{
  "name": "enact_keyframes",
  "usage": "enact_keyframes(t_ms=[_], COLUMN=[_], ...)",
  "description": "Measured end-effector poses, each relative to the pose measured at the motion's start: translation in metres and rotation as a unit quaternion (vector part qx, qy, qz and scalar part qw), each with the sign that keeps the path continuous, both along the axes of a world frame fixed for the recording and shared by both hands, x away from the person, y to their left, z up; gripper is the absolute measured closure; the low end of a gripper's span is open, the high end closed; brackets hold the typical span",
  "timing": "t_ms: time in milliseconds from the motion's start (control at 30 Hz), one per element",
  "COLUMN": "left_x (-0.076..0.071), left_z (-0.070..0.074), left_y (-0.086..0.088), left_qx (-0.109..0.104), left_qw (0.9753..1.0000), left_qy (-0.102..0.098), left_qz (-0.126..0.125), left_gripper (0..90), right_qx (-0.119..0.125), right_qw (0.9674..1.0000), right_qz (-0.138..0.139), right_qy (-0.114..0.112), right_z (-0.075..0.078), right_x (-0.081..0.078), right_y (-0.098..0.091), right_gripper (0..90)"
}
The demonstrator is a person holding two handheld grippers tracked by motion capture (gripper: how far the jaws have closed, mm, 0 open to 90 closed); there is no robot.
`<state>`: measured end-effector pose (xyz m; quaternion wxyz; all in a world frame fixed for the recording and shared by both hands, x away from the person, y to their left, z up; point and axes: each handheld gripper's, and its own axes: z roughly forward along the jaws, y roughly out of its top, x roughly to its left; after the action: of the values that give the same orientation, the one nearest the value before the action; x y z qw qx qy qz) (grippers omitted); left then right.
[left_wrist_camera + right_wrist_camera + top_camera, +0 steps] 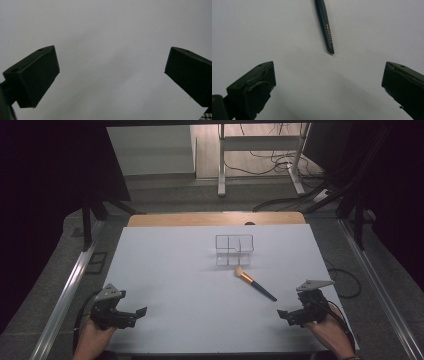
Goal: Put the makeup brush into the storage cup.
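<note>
Fingers of the right gripper (283,314) stand spread wide and empty at the table's (170,270) near right corner, with the makeup brush (254,283) lying just beyond them. Its dark handle end points toward those fingers, its bristles toward the clear organizer (234,250) farther off. The left gripper (140,312), likewise open, sits well apart at the near left.

One brush (254,284), one clear organizer (234,250) — two grippers.
</note>
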<state>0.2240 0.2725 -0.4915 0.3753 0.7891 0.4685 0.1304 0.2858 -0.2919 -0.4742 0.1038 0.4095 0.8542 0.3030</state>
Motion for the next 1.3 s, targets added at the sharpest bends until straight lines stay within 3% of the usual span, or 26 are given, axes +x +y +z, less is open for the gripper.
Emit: enact_keyframes(t_ms=[433, 1000, 1167, 1300], left_x=[0.000, 0.002, 0.002, 0.003], left_z=[0.001, -0.002, -0.002, -0.003], left_y=[-0.001, -0.002, -0.004, -0.007], left_qx=[-0.006, -0.014, -0.019, -0.004], left_qw=[1.0000, 0.9997, 0.9993, 0.9993], left_qy=[0.003, 0.005, 0.023, 0.024], left_qz=[-0.007, -0.017, -0.024, -0.029], left_gripper=[0.0, 0.0, 0.0, 0.0], right_qx=[-0.028, -0.043, -0.039, -0.042], right_qw=[0.9996, 0.9990, 0.9991, 0.9988], right_qz=[0.008, 0.005, 0.004, 0.005], right_qy=[0.005, 0.009, 0.017, 0.025], right_z=[0.002, 0.004, 0.004, 0.003], right_x=[0.008, 0.021, 0.027, 0.031], right_y=[0.013, 0.020, 0.022, 0.025], right_gripper=[0.0, 0.0, 0.0, 0.0])
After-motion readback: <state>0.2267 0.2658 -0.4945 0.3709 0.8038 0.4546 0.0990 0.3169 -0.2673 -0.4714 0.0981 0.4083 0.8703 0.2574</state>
